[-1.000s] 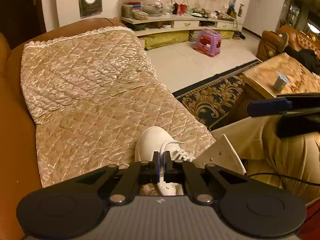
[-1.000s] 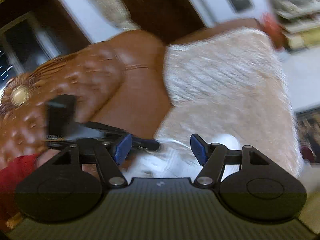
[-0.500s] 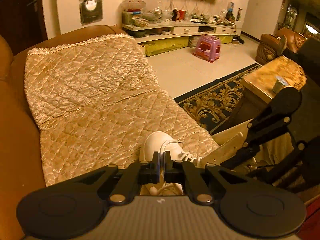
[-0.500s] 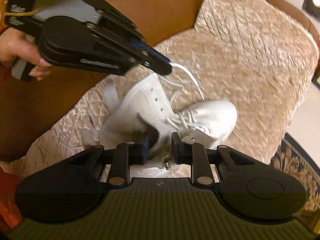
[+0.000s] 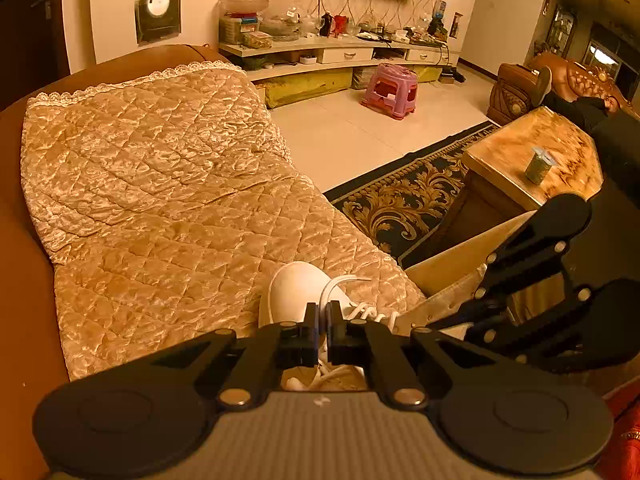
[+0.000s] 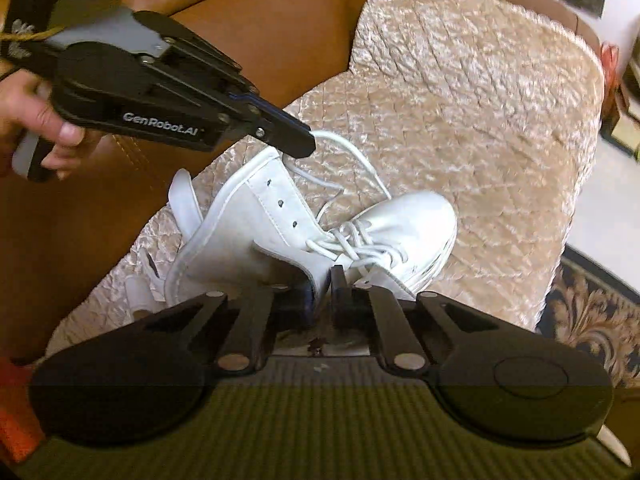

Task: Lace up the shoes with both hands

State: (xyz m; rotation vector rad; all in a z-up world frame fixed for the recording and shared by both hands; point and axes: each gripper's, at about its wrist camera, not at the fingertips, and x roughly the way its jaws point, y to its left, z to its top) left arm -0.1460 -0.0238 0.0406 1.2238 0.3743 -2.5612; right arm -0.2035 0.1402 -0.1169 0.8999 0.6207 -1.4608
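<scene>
A white high-top shoe (image 6: 408, 220) lies on the quilted sofa cover (image 6: 460, 100), toe pointing away, its lower eyelets laced. My left gripper (image 6: 300, 142) reaches in from the upper left, shut on a loop of the white lace (image 6: 360, 160) above the shoe's collar. In the left wrist view the lace (image 5: 340, 280) runs up between the left gripper's (image 5: 322, 320) pressed fingers, with the shoe's toe (image 5: 296, 288) just beyond. My right gripper (image 6: 324, 296) is closing its jaws on the near eyelet flap (image 6: 316, 268), which sits pinched between them.
A person's hand (image 6: 48, 120) grips the left tool's handle over the brown leather sofa back (image 6: 280, 12). Right of the sofa lie a patterned rug (image 5: 400, 200) and a marble-topped coffee table (image 5: 520, 152) with a small cup. A pink stool (image 5: 390, 90) stands on the tiled floor.
The right gripper swung in over the shoe, dropped toward it, and its jaws went from wide apart to pinching the near flap. The left gripper kept its hold on the lace.
</scene>
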